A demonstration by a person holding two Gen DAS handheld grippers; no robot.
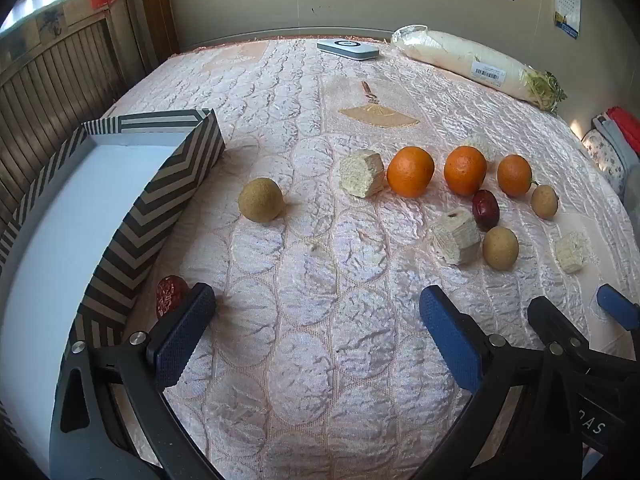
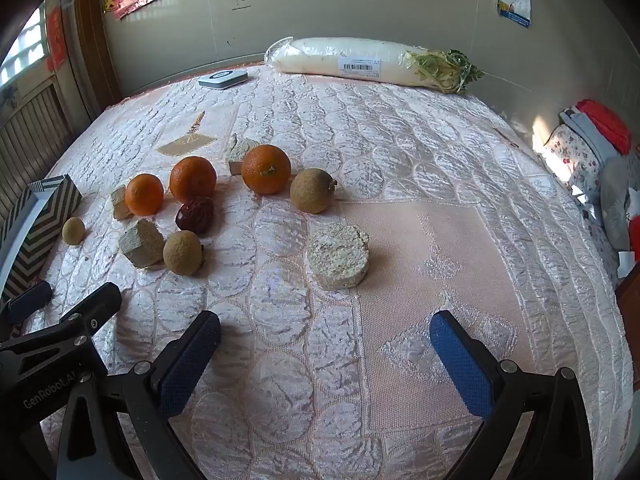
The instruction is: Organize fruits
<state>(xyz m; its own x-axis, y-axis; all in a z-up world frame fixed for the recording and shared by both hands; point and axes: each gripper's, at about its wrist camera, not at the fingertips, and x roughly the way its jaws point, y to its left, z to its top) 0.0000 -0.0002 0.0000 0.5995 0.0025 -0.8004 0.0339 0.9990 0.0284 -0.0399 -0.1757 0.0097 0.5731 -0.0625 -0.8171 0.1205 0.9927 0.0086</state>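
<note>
Three oranges (image 1: 410, 171) (image 2: 266, 169) lie in a loose row on the pink quilted table. Round brown fruits (image 1: 261, 200) (image 2: 312, 191), a dark red date (image 1: 485, 209) (image 2: 195, 213) and several pale cut corn pieces (image 1: 362, 173) (image 2: 338, 255) are scattered around them. A second red date (image 1: 170, 293) lies against the striped box (image 1: 180, 176) (image 2: 38, 224) at the left, whose white inside holds nothing. My left gripper (image 1: 316, 312) is open over bare cloth near the front. My right gripper (image 2: 325, 334) is open too, just short of a corn piece.
A wrapped white radish (image 2: 360, 60) (image 1: 472, 64) and a flat white device (image 2: 223, 78) (image 1: 347, 49) lie at the table's far edge by the wall. Folded cloths (image 2: 592, 140) sit beyond the right edge. Each gripper's fingers (image 1: 618, 306) (image 2: 30, 300) show in the other's view.
</note>
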